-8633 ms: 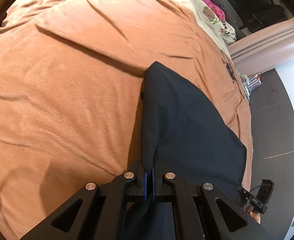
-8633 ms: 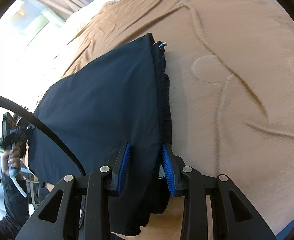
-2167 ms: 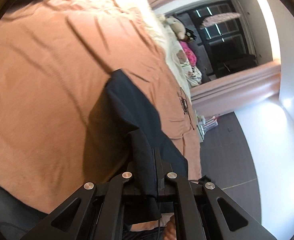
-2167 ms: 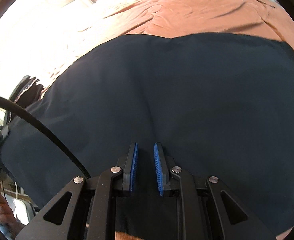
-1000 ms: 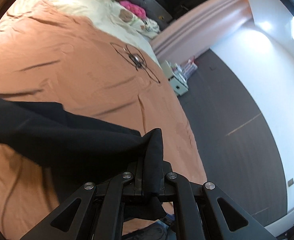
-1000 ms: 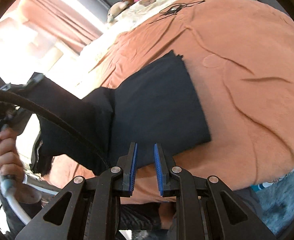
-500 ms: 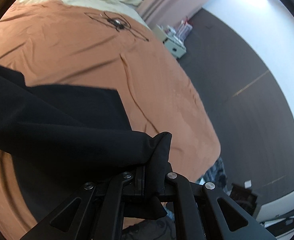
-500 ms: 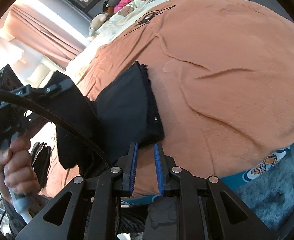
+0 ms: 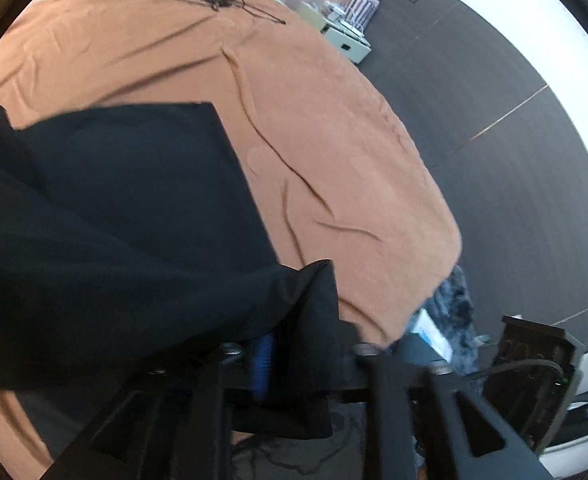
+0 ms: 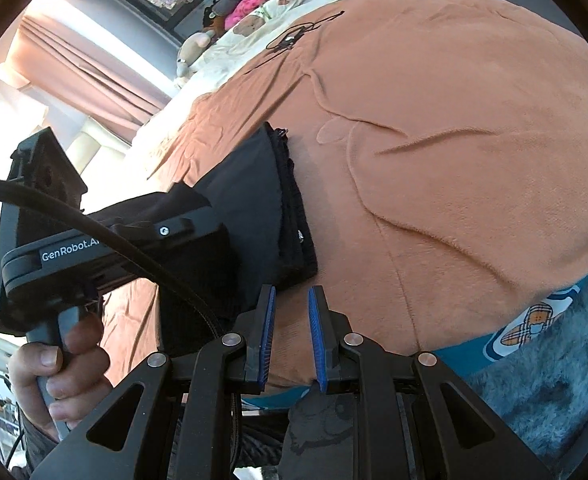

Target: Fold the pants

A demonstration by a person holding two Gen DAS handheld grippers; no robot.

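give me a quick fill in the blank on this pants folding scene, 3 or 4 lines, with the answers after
1. The pants lie on a bedspread coloured ____.
2. The left tool is ____ on a fold of the pants.
3. The right tool is open and holds ____.
4. In the right wrist view, the pants lie to the ____ of the right tool's fingers.

Answers: orange; shut; nothing; left

Left tongs (image 9: 294, 360) clamped, right tongs (image 10: 290, 332) parted.

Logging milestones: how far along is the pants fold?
Done: pants lie partly folded on the orange blanket, layered edges stacked. In hand: left gripper is shut on a raised end of the fabric; right gripper is open, empty. Left: lay that end down, flatten.
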